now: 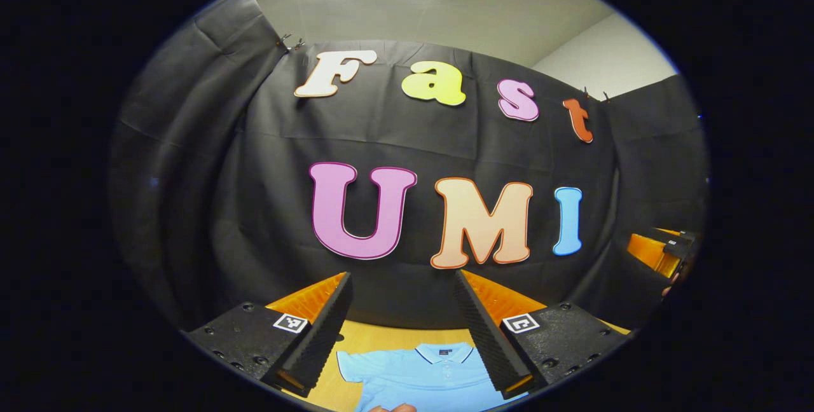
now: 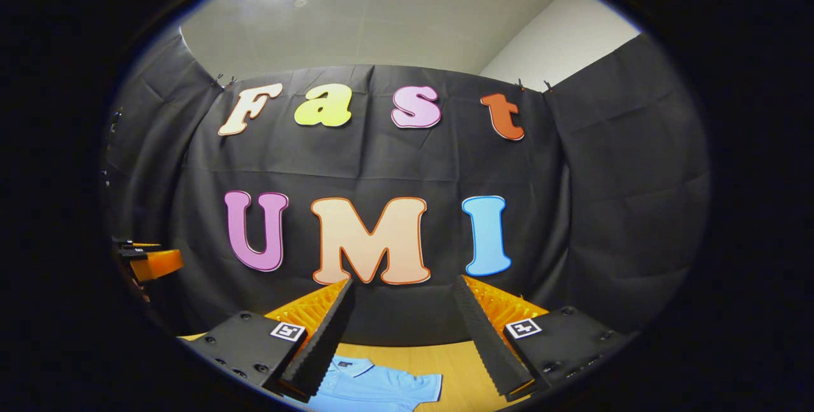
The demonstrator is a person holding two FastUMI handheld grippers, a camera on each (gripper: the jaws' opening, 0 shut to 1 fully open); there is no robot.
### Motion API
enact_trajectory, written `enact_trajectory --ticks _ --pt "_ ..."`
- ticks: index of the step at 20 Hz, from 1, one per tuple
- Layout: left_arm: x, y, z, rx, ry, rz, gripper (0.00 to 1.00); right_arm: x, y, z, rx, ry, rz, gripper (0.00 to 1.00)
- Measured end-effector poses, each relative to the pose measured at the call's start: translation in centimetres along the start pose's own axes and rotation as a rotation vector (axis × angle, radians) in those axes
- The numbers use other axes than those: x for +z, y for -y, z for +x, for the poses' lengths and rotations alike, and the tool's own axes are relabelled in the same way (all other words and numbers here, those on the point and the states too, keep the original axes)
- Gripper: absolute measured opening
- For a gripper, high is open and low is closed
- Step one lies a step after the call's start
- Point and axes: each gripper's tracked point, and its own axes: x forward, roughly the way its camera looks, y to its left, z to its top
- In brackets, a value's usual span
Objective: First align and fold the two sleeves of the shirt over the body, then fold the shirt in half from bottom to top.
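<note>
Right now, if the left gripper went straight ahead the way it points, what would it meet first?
Probably the black cloth wall. The open left gripper points level above the blue shirt and table, though depth is unclear.

Soft matt knit cloth on the shirt (image 1: 420, 377); smooth, faintly glossy wood on the worktop (image 2: 445, 358); ribbed, rough matt facing on the fingers (image 1: 324, 329); creased matt cloth on the booth wall (image 2: 610, 177).
</note>
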Motion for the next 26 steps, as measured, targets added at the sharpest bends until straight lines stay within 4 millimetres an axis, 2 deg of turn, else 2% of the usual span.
enact_trajectory --ticks 7,11,14,18,22,26 --pt "-0.2 -0.7 -0.3 -0.001 0.001 0.000 0.93 -0.2 -0.6 -0.3 0.004 0.007 -0.019 0.98" --pt "0.6 -1.3 -0.3 0.012 0.034 0.007 0.95 -1.3 -1.3 1.2 0.023 -0.018 -0.019 0.98" --pt "0.5 -1.4 -0.1 0.008 0.046 -0.006 0.93 -3.3 -0.8 3.1 0.009 -0.054 -0.038 0.98" --pt "-0.7 -1.9 -0.1 0.022 0.013 -0.010 0.93 -8.2 -0.2 4.9 0.013 -0.136 -0.036 0.98" --pt "-0.1 -2.4 -0.2 0.042 0.018 0.015 0.94 -14.1 0.9 6.2 0.010 -0.237 -0.054 0.99" --pt "0.0 -2.7 -0.1 0.061 0.014 0.039 0.94 -21.3 1.7 7.4 0.005 -0.350 -0.086 0.99"
